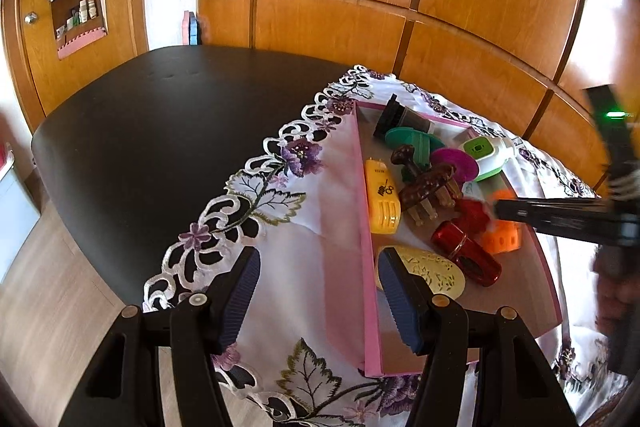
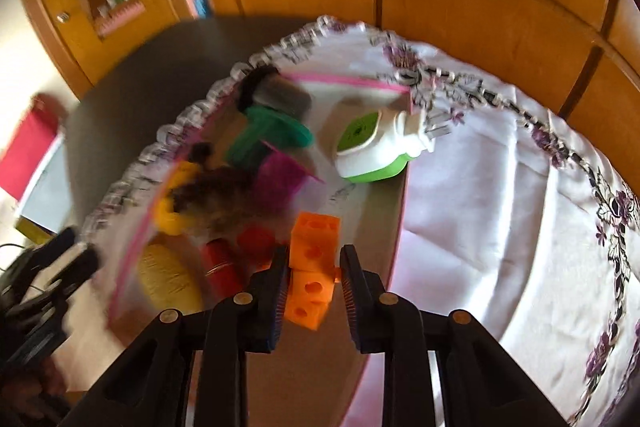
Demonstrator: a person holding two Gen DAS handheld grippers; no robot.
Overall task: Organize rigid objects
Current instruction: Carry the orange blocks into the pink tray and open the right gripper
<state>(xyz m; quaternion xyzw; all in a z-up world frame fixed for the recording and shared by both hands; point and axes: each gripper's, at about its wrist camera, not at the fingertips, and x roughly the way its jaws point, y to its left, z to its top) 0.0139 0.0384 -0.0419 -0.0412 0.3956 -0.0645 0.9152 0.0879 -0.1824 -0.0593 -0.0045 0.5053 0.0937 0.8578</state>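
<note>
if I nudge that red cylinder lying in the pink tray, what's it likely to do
The red cylinder lies on its side, so it would probably roll. Its glossy surface looks hard and possibly slippery. The orange block beside it might stop it.

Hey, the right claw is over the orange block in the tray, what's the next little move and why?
Probably open and lift the right claw away. The orange block sits between its open fingers, seemingly inside the pink tray beside the red bottle; contact is unclear, since this view is blurred.

left claw [image 1: 318, 301] — black | ribbed blue pads [image 1: 242, 301] (brass screws)
</note>
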